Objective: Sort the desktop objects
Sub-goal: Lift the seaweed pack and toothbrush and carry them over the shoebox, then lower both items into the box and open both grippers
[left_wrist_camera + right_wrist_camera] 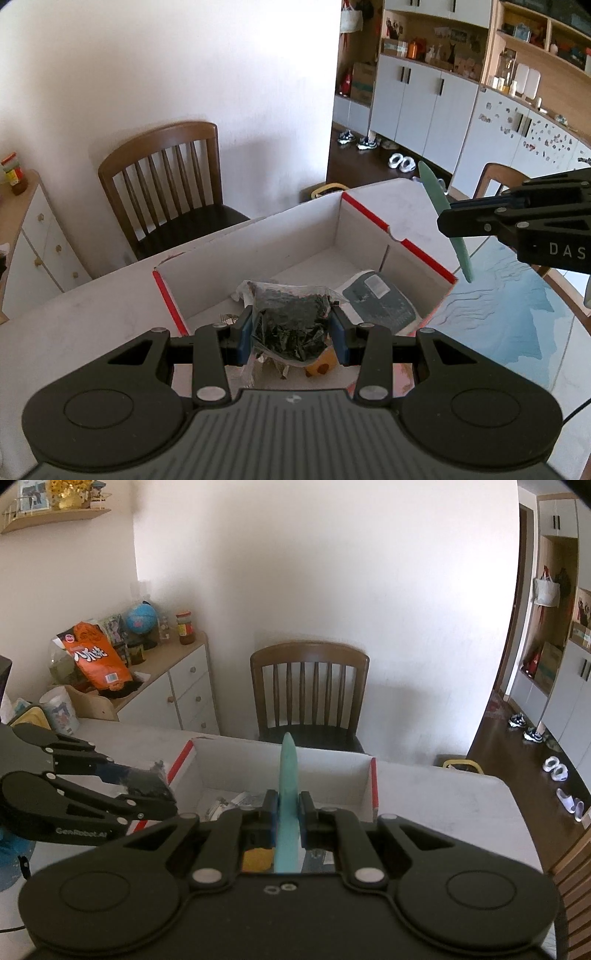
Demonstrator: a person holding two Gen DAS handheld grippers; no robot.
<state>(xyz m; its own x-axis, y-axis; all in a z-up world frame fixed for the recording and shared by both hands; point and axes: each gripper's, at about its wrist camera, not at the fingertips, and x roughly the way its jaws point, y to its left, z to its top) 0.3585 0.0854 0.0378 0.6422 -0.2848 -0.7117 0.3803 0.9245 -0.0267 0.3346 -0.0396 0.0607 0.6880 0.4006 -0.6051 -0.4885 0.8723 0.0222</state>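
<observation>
White tabletop (92, 314), bearing one red-edged box (428, 260). Left gripper (291, 334): clamped on a clear bag of dark bits (291, 321), over the box. Right gripper (288, 812): pinching a teal blade-like stick (287, 794), possibly a file. Risks: thin film slipping free; stick pivoting, catching the box wall.

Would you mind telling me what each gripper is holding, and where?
The left gripper pinches a clear plastic bag of dark contents across its middle; the right gripper clamps a flat teal blade-shaped stick near mid-length.
</observation>
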